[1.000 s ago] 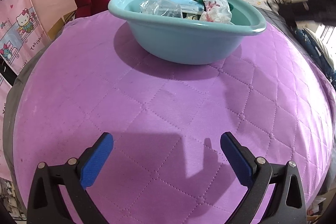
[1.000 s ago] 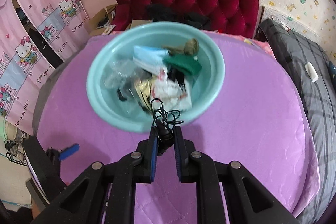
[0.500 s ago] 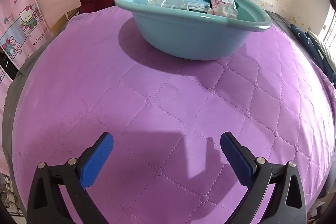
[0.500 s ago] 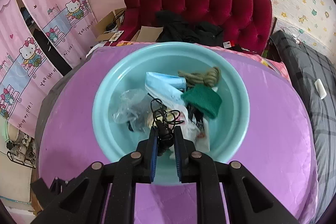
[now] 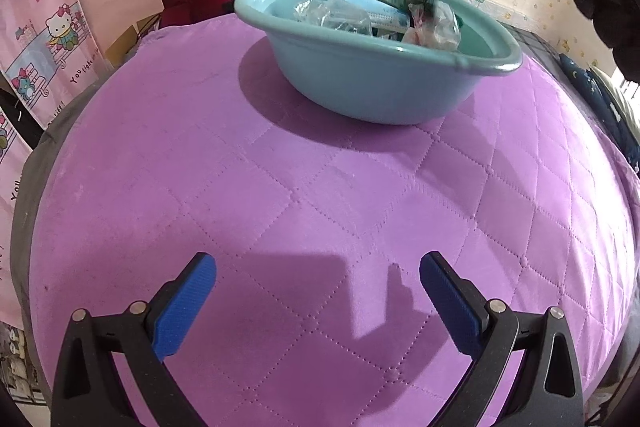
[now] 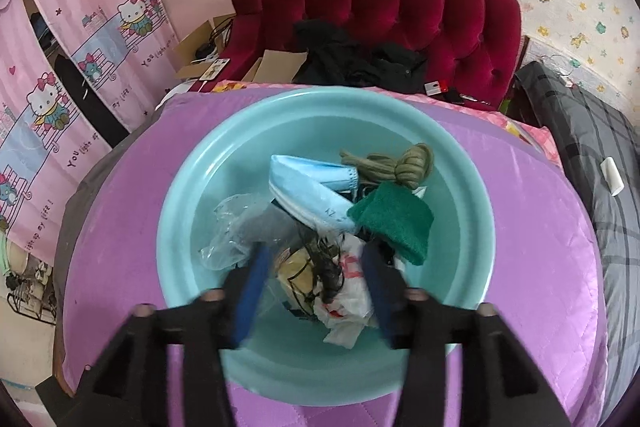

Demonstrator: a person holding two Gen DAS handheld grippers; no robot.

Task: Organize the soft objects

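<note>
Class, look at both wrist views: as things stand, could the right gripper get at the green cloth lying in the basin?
Probably yes. The right gripper hangs open right above the teal basin, and the green cloth lies uncovered on top of the pile, just ahead of its fingers.

Quilt (image 5: pixel 304 187) in front of basin: lying bare, passage wide.
Basin (image 6: pixel 192 187): heaped items (image 6: pixel 320 227) crowding its middle, walls staying reachable.

A teal basin (image 6: pixel 192 195) holding a pale blue mask (image 6: pixel 308 187), dark green cloth (image 6: pixel 394 223) and olive cord (image 6: pixel 400 163) sits on a purple diamond-quilted cover (image 5: pixel 280 195), before a crimson tufted sofa (image 6: pixel 440 7) and pink cartoon-cat curtains (image 6: pixel 80 67).
</note>
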